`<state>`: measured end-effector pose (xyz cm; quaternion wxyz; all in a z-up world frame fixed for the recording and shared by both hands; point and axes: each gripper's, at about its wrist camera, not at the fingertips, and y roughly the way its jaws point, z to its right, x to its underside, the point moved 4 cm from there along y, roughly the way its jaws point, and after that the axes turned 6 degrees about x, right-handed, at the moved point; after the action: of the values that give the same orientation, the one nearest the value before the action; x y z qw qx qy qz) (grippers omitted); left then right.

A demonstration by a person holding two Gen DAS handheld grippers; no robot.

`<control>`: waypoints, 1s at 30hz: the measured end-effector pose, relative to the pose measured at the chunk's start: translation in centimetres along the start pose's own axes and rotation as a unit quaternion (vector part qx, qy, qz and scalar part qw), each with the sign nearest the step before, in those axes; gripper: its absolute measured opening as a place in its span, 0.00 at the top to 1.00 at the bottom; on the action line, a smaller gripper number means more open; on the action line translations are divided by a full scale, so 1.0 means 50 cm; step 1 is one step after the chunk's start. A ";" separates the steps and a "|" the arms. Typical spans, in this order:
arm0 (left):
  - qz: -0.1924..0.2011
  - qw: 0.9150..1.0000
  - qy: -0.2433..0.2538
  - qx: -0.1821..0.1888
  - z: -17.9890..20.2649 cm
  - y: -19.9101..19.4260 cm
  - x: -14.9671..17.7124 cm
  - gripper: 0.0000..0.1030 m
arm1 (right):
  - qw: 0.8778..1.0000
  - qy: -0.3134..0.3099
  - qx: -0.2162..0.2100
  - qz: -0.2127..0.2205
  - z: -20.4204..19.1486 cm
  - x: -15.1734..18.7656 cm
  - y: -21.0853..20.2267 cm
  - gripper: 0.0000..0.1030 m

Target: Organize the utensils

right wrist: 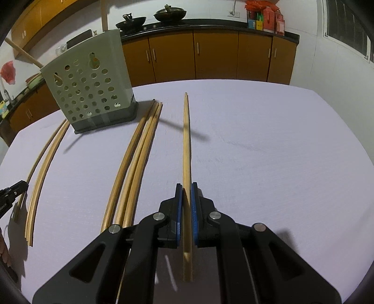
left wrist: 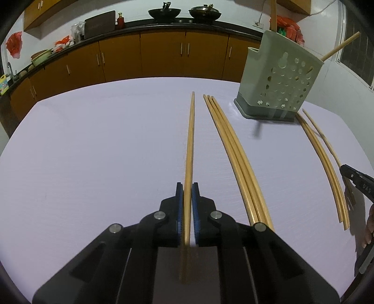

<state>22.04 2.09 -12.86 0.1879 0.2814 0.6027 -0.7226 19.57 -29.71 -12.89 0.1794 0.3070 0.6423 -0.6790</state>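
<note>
My left gripper (left wrist: 187, 187) is shut on a single wooden chopstick (left wrist: 190, 140) that points forward over the white table (left wrist: 93, 152). My right gripper (right wrist: 186, 187) is shut on another chopstick (right wrist: 186, 140), held above the table. A grey-green perforated utensil holder (left wrist: 278, 77) stands ahead right in the left wrist view and ahead left in the right wrist view (right wrist: 91, 86), with two chopsticks standing in it. Three loose chopsticks (left wrist: 236, 159) lie between the grippers, also seen in the right wrist view (right wrist: 133, 163). The right gripper shows at the left wrist view's right edge (left wrist: 350, 177).
More chopsticks (left wrist: 327, 168) lie beyond the holder's side, also in the right wrist view (right wrist: 39, 177). Brown kitchen cabinets (left wrist: 163, 56) and a counter with woks (left wrist: 164, 12) stand behind the table. The left gripper shows at the right wrist view's left edge (right wrist: 11, 194).
</note>
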 end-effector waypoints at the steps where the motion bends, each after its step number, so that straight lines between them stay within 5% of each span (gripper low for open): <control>1: 0.000 1.000 0.000 0.000 0.000 0.000 0.000 0.90 | 1.000 0.001 -0.001 0.000 0.002 0.000 0.001 0.92; 30: 0.002 1.000 -0.016 0.021 -0.005 -0.001 0.001 0.89 | 1.000 0.005 -0.009 -0.001 0.000 0.000 0.005 0.92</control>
<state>21.99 2.34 -12.89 0.1928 0.2746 0.5838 -0.7393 19.73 -29.72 -13.07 0.1781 0.3083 0.6499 -0.6715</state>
